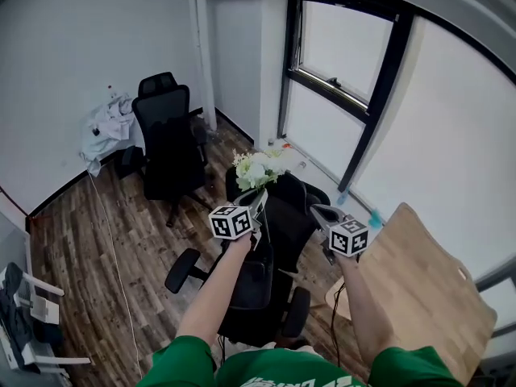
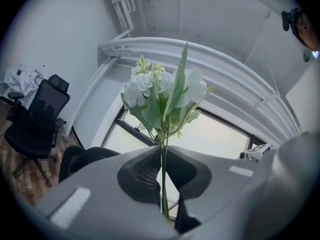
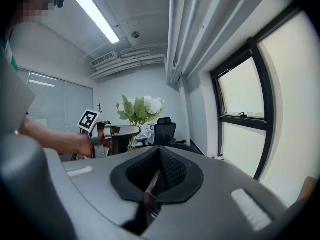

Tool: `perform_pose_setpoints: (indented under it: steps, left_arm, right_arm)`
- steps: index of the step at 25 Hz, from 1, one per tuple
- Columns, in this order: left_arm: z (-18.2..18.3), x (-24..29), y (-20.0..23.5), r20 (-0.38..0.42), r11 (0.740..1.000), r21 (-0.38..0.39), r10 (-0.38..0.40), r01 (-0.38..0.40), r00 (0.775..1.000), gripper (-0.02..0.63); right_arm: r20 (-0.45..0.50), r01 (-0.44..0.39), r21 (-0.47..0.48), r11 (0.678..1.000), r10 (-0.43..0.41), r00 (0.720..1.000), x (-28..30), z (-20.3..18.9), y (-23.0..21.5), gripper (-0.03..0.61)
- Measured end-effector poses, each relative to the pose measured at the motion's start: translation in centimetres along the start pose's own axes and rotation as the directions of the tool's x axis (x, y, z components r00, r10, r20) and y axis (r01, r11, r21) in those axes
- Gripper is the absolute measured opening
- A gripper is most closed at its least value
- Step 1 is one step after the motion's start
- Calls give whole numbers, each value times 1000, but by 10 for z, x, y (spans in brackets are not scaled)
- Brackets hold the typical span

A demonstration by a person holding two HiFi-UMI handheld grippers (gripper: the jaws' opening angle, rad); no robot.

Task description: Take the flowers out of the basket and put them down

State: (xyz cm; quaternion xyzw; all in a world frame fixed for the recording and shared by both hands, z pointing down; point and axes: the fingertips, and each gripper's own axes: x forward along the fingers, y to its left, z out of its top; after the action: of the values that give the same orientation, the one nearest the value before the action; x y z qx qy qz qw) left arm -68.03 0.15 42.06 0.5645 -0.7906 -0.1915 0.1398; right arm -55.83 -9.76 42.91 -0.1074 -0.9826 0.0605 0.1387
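- Head view: the left tongs (image 1: 260, 195) are clamped on the flowers (image 1: 256, 169). The bunch is upright in the air above the black chair (image 1: 270, 248). The right tongs (image 1: 317, 210) are just beside them to the right, jaws together. The basket shows in no view.
- Head view, step in hand: the flowers look to be out of the basket, so only the putting down is left. The wooden bench (image 1: 427, 289) at lower right is the nearest bare surface. I would carry the bunch right and lower it there on its side, with the heads well in from the edge.
- Head view, room: the bench's pale edge faces the chair. The right tongs sit between the flowers and the bench and should give way first. The floor (image 1: 89, 240) to the left is open. The second chair (image 1: 168, 143) and the window (image 1: 363, 71) are well apart from the hands.
- Left gripper view: the pads pinch the thin green stems (image 2: 164, 179) low down, and the white heads and leaves of the flowers (image 2: 165, 91) stand above the left tongs (image 2: 162, 145). The grip is narrow and the load top-heavy, so the bunch may swivel. Best to hold tight until the heads rest, then let go.
- Right gripper view: the right tongs (image 3: 159, 154) are closed. A thin brown sliver sits in the seam, but I cannot tell what it is. The left tongs (image 3: 119, 130) with the flowers (image 3: 140, 106) are to the left, apart. A bench corner (image 3: 309, 186) shows at the far right edge, below the window frame. A low swing should clear both.
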Motion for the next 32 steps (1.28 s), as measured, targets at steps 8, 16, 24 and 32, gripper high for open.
perform_pose_setpoints:
  steps: [8, 16, 24, 32]
  left_arm:
    - [-24, 43, -96, -30, 992, 22, -124, 124, 992, 35]
    - [-96, 80, -229, -72, 978, 14, -206, 208, 976, 35]
    - [-168, 101, -373, -144, 931, -13, -362, 364, 921, 35]
    - [-243, 124, -520, -231, 839, -67, -539, 540, 810, 35]
  right_arm:
    - [59, 88, 19, 996, -89, 994, -98, -5, -34, 6]
    - [96, 169, 70, 983, -175, 980, -241, -43, -79, 6]
    - [114, 327, 122, 937, -341, 933, -397, -83, -97, 6]
    - [126, 510, 187, 840, -535, 835, -549, -121, -107, 6]
